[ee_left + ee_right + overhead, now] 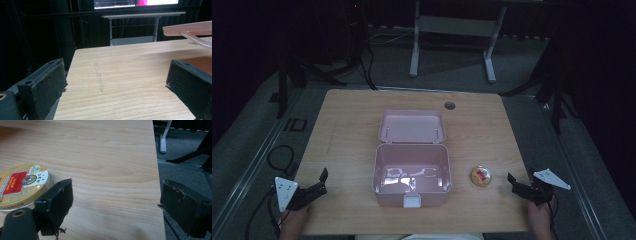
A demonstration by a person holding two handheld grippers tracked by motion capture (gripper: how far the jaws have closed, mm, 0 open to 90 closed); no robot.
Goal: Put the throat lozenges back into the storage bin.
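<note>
Gold tin (480,176) betw. pink box (411,196) & right gripper (515,183)

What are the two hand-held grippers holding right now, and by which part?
Nothing. The left hand-held gripper and the right hand-held gripper both stand open over the wooden table, and the round gold tin lies untouched.

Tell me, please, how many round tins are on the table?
1. The round gold tin lies on the table, right of the open pink box, near the right gripper.
</note>
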